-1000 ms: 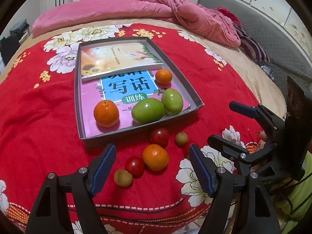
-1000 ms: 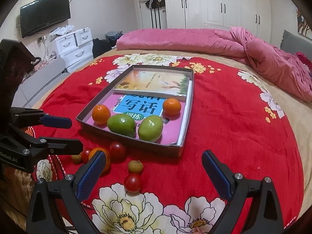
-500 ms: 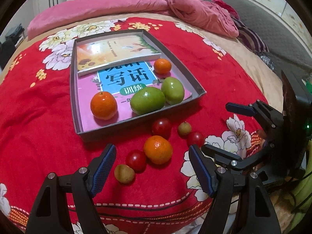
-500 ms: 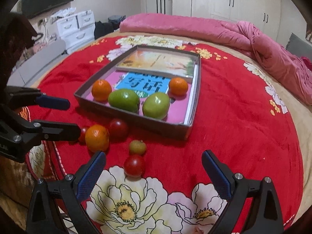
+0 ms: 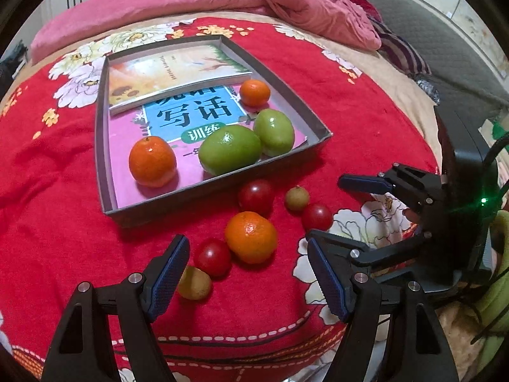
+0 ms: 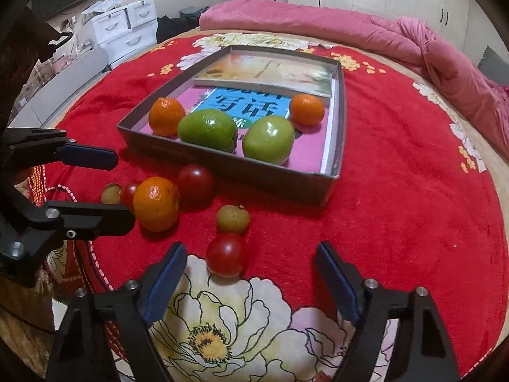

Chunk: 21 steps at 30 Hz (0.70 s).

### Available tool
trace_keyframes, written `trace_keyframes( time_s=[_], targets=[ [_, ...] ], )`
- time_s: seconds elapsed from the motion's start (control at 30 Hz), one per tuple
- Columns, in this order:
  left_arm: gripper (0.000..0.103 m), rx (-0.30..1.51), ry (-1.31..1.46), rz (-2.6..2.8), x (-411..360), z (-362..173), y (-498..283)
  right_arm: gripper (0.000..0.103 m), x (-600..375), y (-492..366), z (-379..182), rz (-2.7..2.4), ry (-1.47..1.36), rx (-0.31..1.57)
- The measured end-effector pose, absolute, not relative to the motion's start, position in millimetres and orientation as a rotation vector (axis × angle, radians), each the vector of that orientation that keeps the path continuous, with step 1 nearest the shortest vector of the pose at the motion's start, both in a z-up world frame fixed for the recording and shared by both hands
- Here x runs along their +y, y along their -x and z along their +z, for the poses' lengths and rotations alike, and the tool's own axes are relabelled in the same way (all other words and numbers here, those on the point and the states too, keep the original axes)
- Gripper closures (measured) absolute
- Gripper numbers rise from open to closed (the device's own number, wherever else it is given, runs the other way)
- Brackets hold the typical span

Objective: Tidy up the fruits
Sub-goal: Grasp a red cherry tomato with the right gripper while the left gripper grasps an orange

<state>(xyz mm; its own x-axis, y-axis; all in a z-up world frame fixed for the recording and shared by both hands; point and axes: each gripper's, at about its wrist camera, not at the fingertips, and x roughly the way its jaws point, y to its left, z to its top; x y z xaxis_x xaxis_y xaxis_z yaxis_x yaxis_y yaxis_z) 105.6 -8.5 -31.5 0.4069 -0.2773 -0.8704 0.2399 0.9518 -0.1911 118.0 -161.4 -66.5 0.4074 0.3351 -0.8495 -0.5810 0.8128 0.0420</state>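
A grey shallow box (image 5: pixel 313 117) (image 6: pixel 229 162) on the red bedspread holds books, two oranges (image 5: pixel 152 162) (image 5: pixel 254 93) and two green fruits (image 5: pixel 229 149) (image 5: pixel 273 132). In front of it lie a loose orange (image 5: pixel 251 237) (image 6: pixel 156 203), three red tomatoes (image 5: pixel 256 195) (image 5: pixel 212 257) (image 6: pixel 226 254) and two small brownish fruits (image 5: pixel 194 283) (image 6: pixel 233 219). My left gripper (image 5: pixel 248 273) is open and empty, just short of the loose orange and a tomato. My right gripper (image 6: pixel 251 283) is open and empty, just short of a tomato.
The red flowered bedspread (image 6: pixel 397 191) covers a round bed. A pink quilt (image 6: pixel 318 28) is bunched at the far side. White drawers (image 6: pixel 127 28) and wardrobes stand beyond. Each gripper shows in the other's view, the right (image 5: pixel 381 213) and the left (image 6: pixel 86 187).
Both grippers have moved forward and lower toward the loose fruit in front of the box. Both stay open. No fruit has moved.
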Motion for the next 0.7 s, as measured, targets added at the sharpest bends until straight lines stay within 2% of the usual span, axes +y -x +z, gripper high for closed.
trace_keyframes(
  time_s=[0.2, 0.37, 0.47, 0.7],
  targets=[
    [0.025, 1.122, 0.038, -0.353, -11, -38, -109, 0.042, -157, -120, -74, 0.602, 0.29, 1.011],
    [0.025, 1.137, 0.034, -0.369, -13, -44, -113, 0.063, -154, -118, -75, 0.628, 0.301, 1.009],
    [0.028, 1.142, 0.024, -0.378, -14, -46, -116, 0.072, -153, -116, -74, 0.648, 0.302, 1.006],
    [0.034, 1.153, -0.071, -0.391, -24, -55, -123, 0.073, -160, -121, -69, 0.644, 0.238, 1.018]
  ],
)
